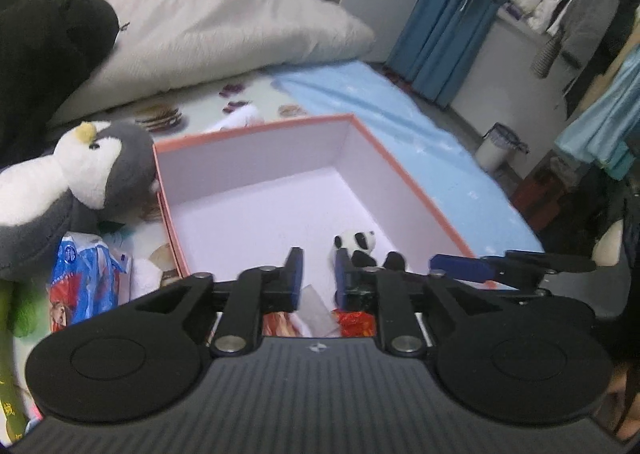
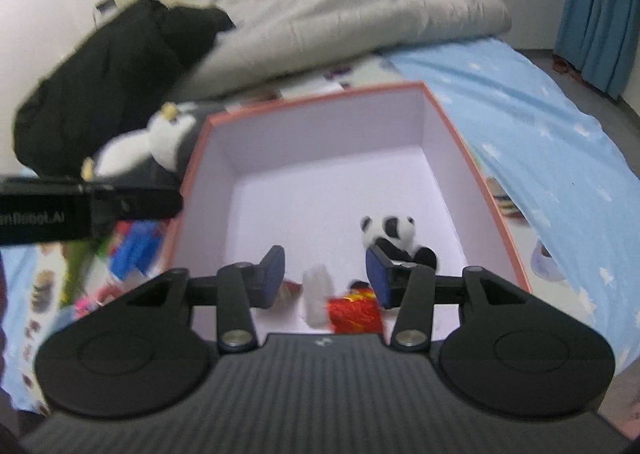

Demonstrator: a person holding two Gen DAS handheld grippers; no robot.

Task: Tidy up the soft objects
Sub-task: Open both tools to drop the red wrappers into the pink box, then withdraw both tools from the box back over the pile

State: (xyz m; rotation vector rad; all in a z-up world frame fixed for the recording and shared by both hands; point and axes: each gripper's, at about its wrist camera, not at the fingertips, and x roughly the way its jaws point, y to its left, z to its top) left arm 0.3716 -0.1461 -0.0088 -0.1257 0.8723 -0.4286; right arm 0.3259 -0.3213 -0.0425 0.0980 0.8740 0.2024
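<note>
Nearest, the right hand-held gripper point(image 2: 325, 278) hung over the box point(image 2: 472, 158) with its fingers apart and empty; the left hand-held gripper point(image 1: 317, 274) stood narrowly apart, also empty. The panda plush point(image 2: 390, 234) sat inside, by a red wrapper point(image 2: 354, 312) half hidden behind the gripper. Farther, the penguin plush point(image 1: 76, 182) leaned against the box's outer wall; a clumsy grab might topple it onto the bed point(image 1: 384, 102).

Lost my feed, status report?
Both grippers empty, jaws open, over box. Panda inside. Penguin outside, left. Nothing blocking.
</note>
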